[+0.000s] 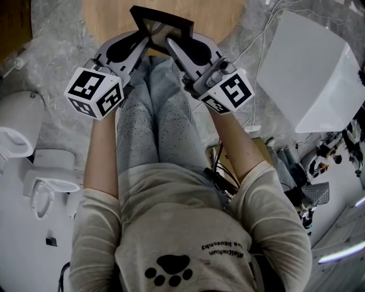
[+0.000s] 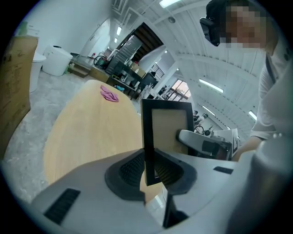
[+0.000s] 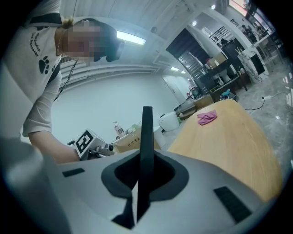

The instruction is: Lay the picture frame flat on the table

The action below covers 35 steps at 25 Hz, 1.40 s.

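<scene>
Paw-print shirt [image 1: 188, 228] and speckled trousers [image 1: 154, 114] fill the near part of the head view. Just past the knees, both grippers meet on the picture frame [image 1: 162, 25].

The left gripper [image 2: 149, 169] is closed to a narrow gap on the frame's dark border near a lower corner, and both pads look to be against it. The right gripper [image 3: 145, 171] is nearly shut on the opposite side and sees the frame edge-on as a thin black bar between its pads. The frame stands roughly upright with its top leaning slightly, over the near rim of the round wooden desk [image 1: 114, 17]. I cannot tell whether its bottom edge rests on the wood.

My reading is that the two-sided hold is in place and the laying-down is not yet done. The next move calls for both grippers to turn together — tipping the frame over and lowering it until its back or face meets the wood — and only then to let go.

The near rim is the edge to watch. It sits just under the grippers, so the frame probably needs carrying further in or it may overhang toward the knees.

Room is generous. The wood beyond is bare, and the pink cloth [image 2: 109, 94] lies well apart at the far side. A white box [image 1: 308, 74] stands off to the right — clear of the desk.
</scene>
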Available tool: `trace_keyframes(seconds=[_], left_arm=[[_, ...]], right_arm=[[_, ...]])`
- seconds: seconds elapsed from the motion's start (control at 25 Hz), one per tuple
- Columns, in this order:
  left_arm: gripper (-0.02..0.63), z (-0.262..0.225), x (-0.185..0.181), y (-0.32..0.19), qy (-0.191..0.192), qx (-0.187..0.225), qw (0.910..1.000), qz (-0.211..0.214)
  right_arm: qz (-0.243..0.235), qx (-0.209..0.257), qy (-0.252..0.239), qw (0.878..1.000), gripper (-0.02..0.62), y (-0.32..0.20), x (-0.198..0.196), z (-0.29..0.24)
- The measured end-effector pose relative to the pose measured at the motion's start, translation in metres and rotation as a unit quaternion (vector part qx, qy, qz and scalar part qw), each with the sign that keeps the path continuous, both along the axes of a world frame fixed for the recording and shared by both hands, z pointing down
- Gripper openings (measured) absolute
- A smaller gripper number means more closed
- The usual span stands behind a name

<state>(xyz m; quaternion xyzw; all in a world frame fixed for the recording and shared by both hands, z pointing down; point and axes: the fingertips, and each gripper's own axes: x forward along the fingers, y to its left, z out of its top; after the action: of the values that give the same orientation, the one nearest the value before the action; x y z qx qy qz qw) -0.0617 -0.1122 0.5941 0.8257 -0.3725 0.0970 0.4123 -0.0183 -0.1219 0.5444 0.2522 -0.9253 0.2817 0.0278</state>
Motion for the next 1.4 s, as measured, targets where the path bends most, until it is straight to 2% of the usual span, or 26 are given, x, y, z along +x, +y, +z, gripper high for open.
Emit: trace_keyframes(seconds=[0.2,0.32,0.52,0.96,1.32,1.4], left_arm=[[0.069,0.004,0.0,0.0,-0.012,-0.007,0.9999,-0.008],[0.069,0.008,-0.002,0.001,-0.024,-0.012,0.9995,-0.014],[0.069,0.013,-0.004,0.002,-0.033,-0.021,0.999,-0.02],[0.067,0.024,-0.008,-0.002,-0.052,-0.035,0.9971,-0.042],[0.069,0.043,-0.011,-0.005,-0.078,-0.056,0.9942,-0.047],[0.069,0.046,-0.012,-0.005,-0.084,-0.06,0.9934,-0.049]], right_arm=[[0.013,-0.01,0.028,0.999,0.037,-0.003,0.002,0.008],[0.02,-0.008,0.054,0.998,0.086,-0.003,0.0,0.014],[0.039,-0.003,0.095,0.995,0.117,-0.006,0.002,0.021],[0.094,0.0,0.18,0.979,0.152,-0.009,0.022,0.036],[0.128,-0.033,0.239,0.962,0.149,-0.006,0.032,0.055],[0.131,-0.04,0.25,0.959,0.124,-0.004,0.033,0.059]])
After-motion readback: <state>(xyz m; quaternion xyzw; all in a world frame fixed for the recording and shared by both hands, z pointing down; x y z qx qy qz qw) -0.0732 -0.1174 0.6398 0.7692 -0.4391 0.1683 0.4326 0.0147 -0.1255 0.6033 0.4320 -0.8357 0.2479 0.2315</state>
